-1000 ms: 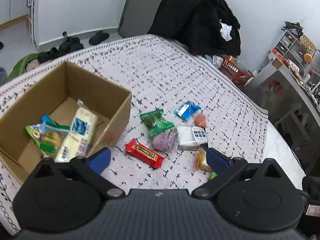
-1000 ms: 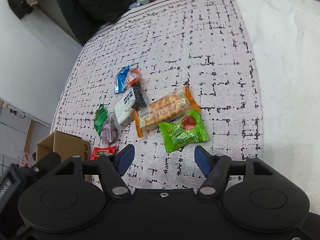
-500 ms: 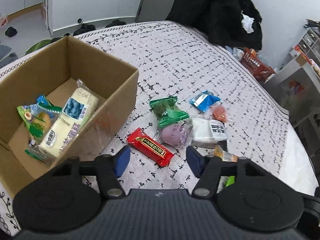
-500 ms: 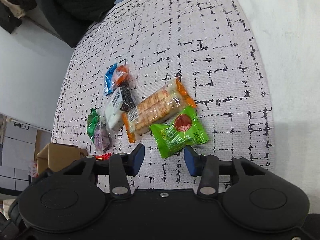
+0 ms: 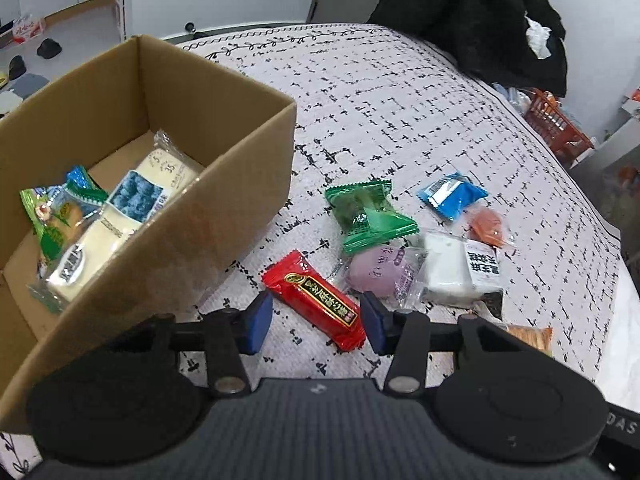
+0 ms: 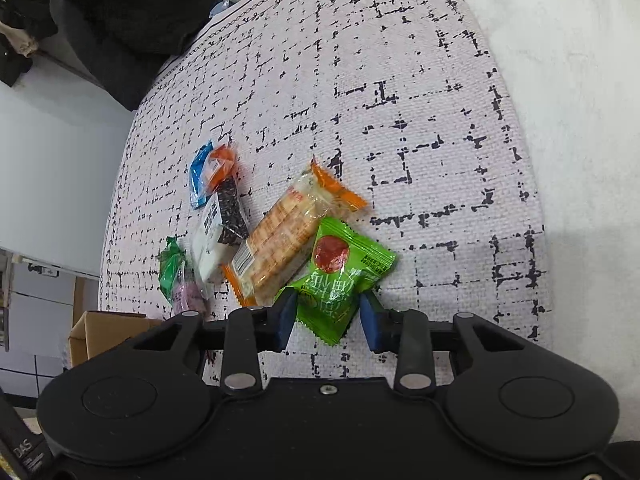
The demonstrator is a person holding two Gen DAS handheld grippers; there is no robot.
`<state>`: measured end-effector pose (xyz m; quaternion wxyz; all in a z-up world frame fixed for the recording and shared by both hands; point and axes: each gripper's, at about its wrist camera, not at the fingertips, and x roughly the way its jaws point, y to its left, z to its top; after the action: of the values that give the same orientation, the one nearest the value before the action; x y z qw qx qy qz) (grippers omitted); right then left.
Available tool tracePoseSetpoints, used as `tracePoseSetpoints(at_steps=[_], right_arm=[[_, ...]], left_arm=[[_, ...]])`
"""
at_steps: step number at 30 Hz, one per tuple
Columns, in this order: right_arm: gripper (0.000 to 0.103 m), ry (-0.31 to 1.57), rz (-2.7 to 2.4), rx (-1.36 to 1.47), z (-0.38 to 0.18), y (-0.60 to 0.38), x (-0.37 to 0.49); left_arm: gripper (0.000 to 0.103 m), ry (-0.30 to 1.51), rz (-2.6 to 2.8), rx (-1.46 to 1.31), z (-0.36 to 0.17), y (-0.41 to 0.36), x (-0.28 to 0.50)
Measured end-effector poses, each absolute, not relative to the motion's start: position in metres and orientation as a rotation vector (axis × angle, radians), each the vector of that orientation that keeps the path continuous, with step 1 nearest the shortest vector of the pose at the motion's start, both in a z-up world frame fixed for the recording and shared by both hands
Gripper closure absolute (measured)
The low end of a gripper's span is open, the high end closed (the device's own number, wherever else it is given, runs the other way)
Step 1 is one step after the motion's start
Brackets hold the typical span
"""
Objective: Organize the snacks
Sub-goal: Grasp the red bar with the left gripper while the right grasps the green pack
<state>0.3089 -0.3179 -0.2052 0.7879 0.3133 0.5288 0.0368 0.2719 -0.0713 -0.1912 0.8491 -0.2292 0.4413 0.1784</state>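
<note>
Now both hand-held grippers sit lower and closer to the snacks than a second ago, their jaws much narrower and closing. The left hand-held gripper (image 5: 316, 322) straddles the near end of the red snack bar (image 5: 314, 300) on the patterned bed cover (image 5: 400, 100), just beside the cardboard box (image 5: 224, 216), pads not yet touching the wrapper. The right hand-held gripper (image 6: 326, 318) brackets the light green snack packet (image 6: 340, 280), which lies against the orange cracker pack (image 6: 288, 236); a slight gap shows at each pad.
</note>
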Motion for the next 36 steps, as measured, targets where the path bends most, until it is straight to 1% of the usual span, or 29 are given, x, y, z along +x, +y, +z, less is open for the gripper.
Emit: tracePoseSetpoints(at_steps=[9, 23, 24, 27, 28, 32, 34, 35, 36], right_arm=[[0.065, 1.122, 0.083, 0.692, -0.207, -0.319, 0.31], [0.065, 1.093, 0.061, 0.657, -0.204, -0.317, 0.308], [0.064, 1.091, 0.06, 0.655, -0.203, -0.317, 0.308], [0.054, 1.076, 0.056, 0.657, -0.201, -0.318, 0.307], [0.053, 1.069, 0.054, 0.658, -0.201, -0.318, 0.307], [0.053, 1.063, 0.051, 0.653, -0.203, -0.317, 0.311], [0.053, 1.057, 0.047, 0.657, -0.204, -0.316, 0.313], [0.053, 1.052, 0.045, 0.658, -0.205, -0.316, 0.314], [0.053, 1.048, 0.042, 0.659, -0.205, -0.317, 0.315]], left_arm=[[0.055, 0.948, 0.414, -0.479, -0.202, -0.074, 0.284], [0.056, 0.963, 0.421, -0.425, -0.201, -0.073, 0.272], [0.056, 0.955, 0.418, -0.424, -0.201, -0.074, 0.273], [0.056, 0.939, 0.412, -0.415, -0.199, -0.075, 0.278], [0.056, 0.934, 0.41, -0.406, -0.198, -0.076, 0.28], [0.056, 0.946, 0.406, -0.394, -0.202, -0.077, 0.286], [0.06, 0.953, 0.406, -0.39, -0.205, -0.077, 0.287], [0.064, 0.952, 0.408, -0.389, -0.206, -0.077, 0.287], [0.072, 0.95, 0.405, -0.392, -0.207, -0.076, 0.287]])
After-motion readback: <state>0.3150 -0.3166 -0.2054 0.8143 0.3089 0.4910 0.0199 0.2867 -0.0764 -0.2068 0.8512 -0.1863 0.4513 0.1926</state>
